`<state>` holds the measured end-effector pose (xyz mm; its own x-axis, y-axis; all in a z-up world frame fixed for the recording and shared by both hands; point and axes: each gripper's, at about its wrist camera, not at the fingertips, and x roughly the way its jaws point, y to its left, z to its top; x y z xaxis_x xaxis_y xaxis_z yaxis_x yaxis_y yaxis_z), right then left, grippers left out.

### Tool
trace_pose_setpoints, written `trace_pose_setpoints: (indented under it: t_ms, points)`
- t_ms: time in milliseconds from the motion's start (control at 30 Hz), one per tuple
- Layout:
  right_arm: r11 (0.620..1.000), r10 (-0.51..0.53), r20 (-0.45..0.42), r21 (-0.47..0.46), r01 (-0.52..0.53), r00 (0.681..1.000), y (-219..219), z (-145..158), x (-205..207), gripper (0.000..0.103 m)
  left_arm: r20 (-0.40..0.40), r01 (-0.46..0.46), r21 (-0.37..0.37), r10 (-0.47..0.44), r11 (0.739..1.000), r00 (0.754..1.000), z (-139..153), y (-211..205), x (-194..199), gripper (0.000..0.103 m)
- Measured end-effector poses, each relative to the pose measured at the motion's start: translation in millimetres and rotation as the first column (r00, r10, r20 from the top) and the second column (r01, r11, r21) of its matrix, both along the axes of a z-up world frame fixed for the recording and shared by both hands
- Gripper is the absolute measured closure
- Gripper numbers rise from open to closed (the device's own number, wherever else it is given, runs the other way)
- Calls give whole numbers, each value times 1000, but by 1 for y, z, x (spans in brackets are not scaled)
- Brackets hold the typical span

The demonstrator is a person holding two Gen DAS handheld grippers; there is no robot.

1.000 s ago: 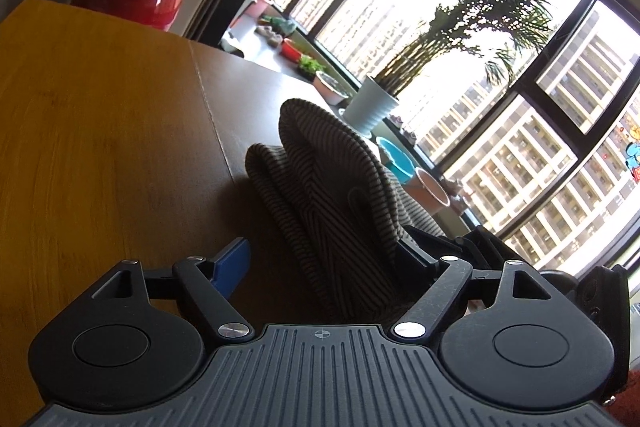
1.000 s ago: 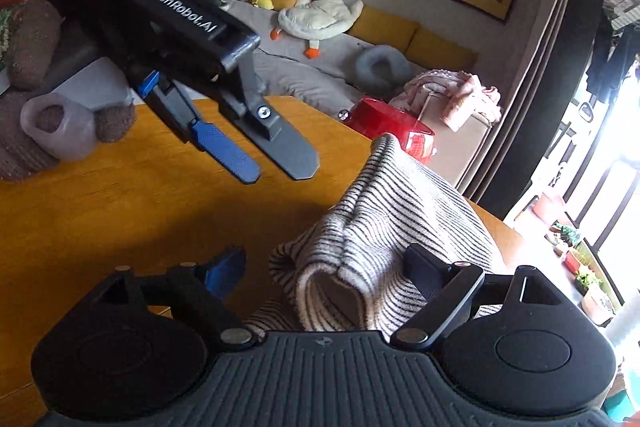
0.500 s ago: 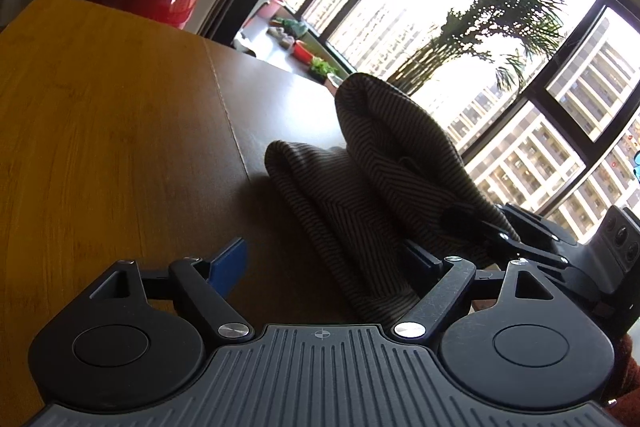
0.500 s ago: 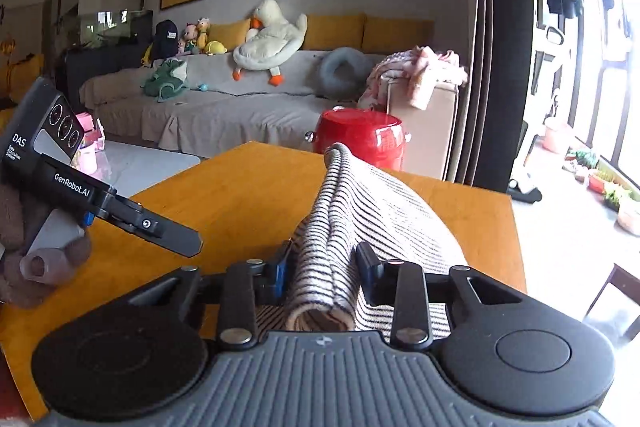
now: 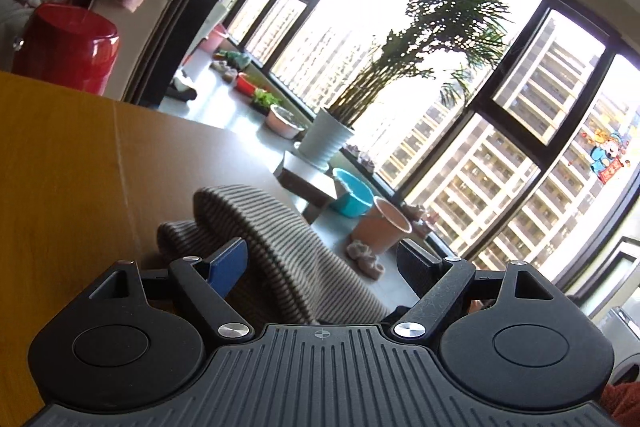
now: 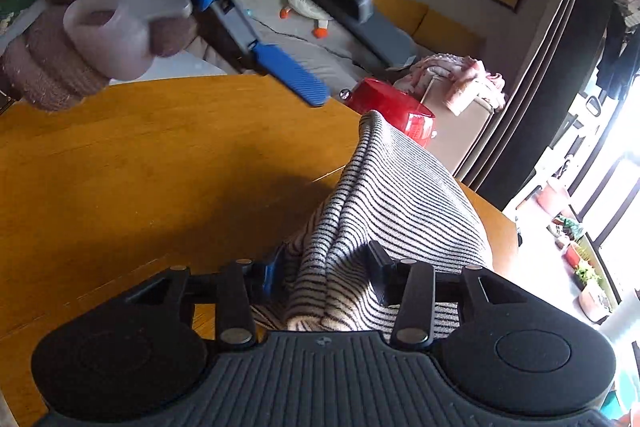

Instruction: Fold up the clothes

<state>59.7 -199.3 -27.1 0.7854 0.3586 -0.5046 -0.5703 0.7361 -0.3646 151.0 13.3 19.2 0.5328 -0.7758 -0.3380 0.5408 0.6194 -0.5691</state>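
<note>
A striped knit garment (image 6: 400,195) lies bunched on the wooden table (image 6: 140,167). My right gripper (image 6: 324,267) is shut on a fold of it at the near end and holds that fold up off the table. In the left wrist view the same garment (image 5: 280,239) lies between the wide-apart fingers of my left gripper (image 5: 324,259), which is open and holds nothing. The left gripper (image 6: 316,47) also shows in the right wrist view, raised above the table, blurred, its blue pad (image 6: 292,75) spread from the other finger.
A red pot (image 5: 66,47) stands beyond the table's far edge, with a pink cloth (image 6: 460,83) on a box near it. A sofa with soft toys (image 6: 308,7) is behind. Plant pots and basins (image 5: 352,191) line the window floor past the table edge.
My left gripper has lifted up and swung toward the window, away from the garment. My right gripper stays shut on the garment fold and has tilted, with the fold still raised.
</note>
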Motion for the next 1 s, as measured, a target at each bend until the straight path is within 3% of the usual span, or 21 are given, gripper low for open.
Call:
trace_pose_setpoints:
  t_ms: [67, 167, 267, 400, 500, 567, 633, 767, 900, 1000]
  points:
    - [1000, 0, -4, 11, 0, 1000, -1, 1, 0, 56, -1, 22, 27, -22, 999, 1000, -2, -18, 8, 18]
    - [999, 5, -21, 48, -4, 1000, -6, 5, 3, 48, -57, 1, 149, 7, 989, 998, -27, -41, 32, 29]
    - [978, 40, -96, 210, -19, 995, -31, 24, 2, 47, -93, -8, 157, 23, 988, 995, -44, -39, 44, 33]
    - [876, 47, -181, 481, 47, 982, -79, 43, 10, 47, -99, -4, 147, 19, 989, 995, -47, -35, 44, 33]
    - [803, 19, -249, 581, 134, 968, -97, 34, 24, 47, -73, 2, 154, 10, 988, 997, -49, -35, 42, 33]
    - [799, 18, -295, 579, 164, 955, -92, 21, 33, 48, -69, 5, 146, 6, 989, 998, -51, -31, 41, 33]
    - [829, 2, -325, 529, 180, 946, -79, 4, 38, 47, -80, 6, 137, 5, 991, 997, -51, -27, 42, 33]
    - [880, -36, -251, 450, 150, 967, -62, -4, 30, 41, -71, -17, 121, 25, 992, 997, -35, -21, 40, 32]
    - [884, -40, -241, 444, 147, 970, -60, -7, 26, 40, 9, -30, 98, 30, 995, 1000, -11, -21, 33, 25]
    - [890, -43, -228, 434, 141, 973, -56, -8, 24, 35, -13, -12, 93, 14, 996, 1000, -14, -30, 38, 25]
